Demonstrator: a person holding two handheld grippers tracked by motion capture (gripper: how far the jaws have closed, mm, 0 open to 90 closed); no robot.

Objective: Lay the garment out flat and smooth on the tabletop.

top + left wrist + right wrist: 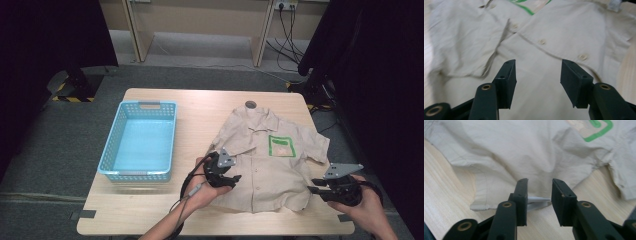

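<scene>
A beige short-sleeved shirt (270,170) with a green-edged chest patch (281,146) lies spread face up on the wooden table (195,110). My left gripper (234,178) hovers at the shirt's lower left, over the front panel. Its jaws stand open above the cloth (564,27) with nothing between the pads, as the left gripper (537,75) view shows. My right gripper (312,190) sits at the shirt's lower right corner. In the right gripper (539,192) view the jaws are open and the hem (536,201) lies in the gap, not pinched.
An empty light-blue plastic basket (140,140) stands on the table's left half. A small grey disc (250,104) lies near the far edge by the collar. Bare wood runs along the near edge. Dark drapes flank the table, and cables hang at the back right.
</scene>
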